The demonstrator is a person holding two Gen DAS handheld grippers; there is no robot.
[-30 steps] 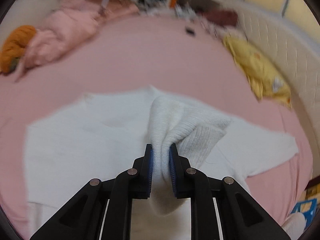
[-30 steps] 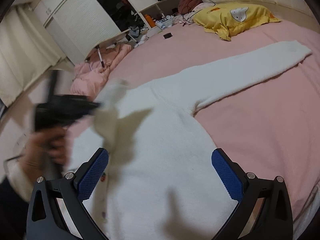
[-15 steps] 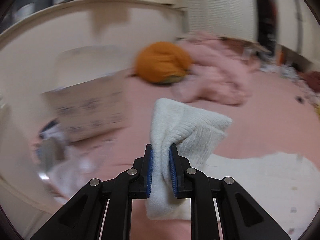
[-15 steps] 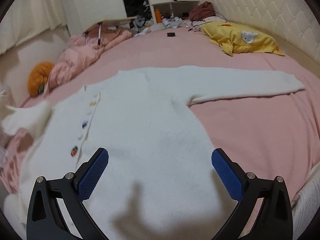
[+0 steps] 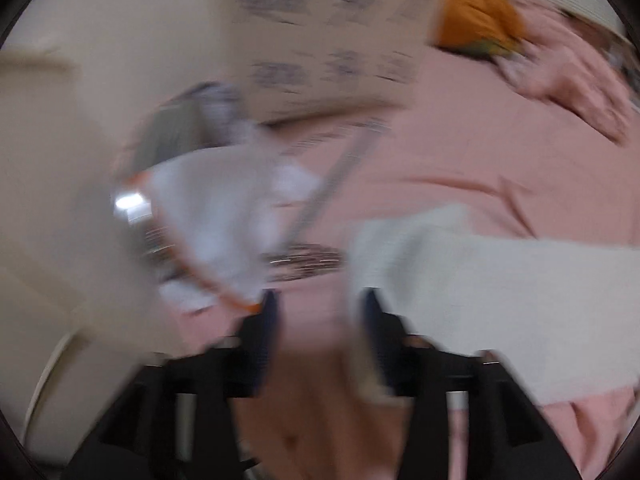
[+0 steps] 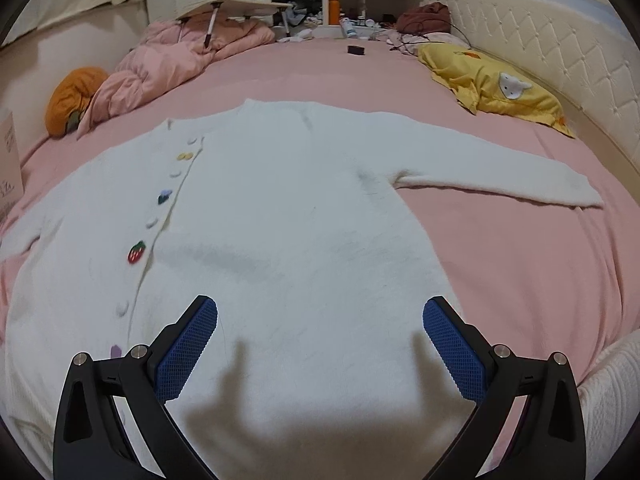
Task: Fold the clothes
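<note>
A white knit cardigan [image 6: 288, 216] with small coloured buttons lies spread flat on the pink bed [image 6: 520, 264], both sleeves stretched out. My right gripper [image 6: 320, 332] is open and empty, hovering over the cardigan's lower hem. In the blurred left wrist view, my left gripper [image 5: 318, 312] is open, and the cardigan's left sleeve [image 5: 500, 292] lies on the bed just right of its right finger, apart from the pads.
A yellow pillow [image 6: 496, 84] lies at the right by the quilted headboard [image 6: 560, 52]. A pink duvet [image 6: 168, 64] and an orange cushion [image 6: 74, 98] lie far left. A cardboard box [image 5: 320, 40] and a plastic bag [image 5: 216, 216] stand beside the bed's left edge.
My left gripper carried the left sleeve outward to the left, then opened and let it go. The sleeve now lies stretched on the bed. My right gripper stayed open.
</note>
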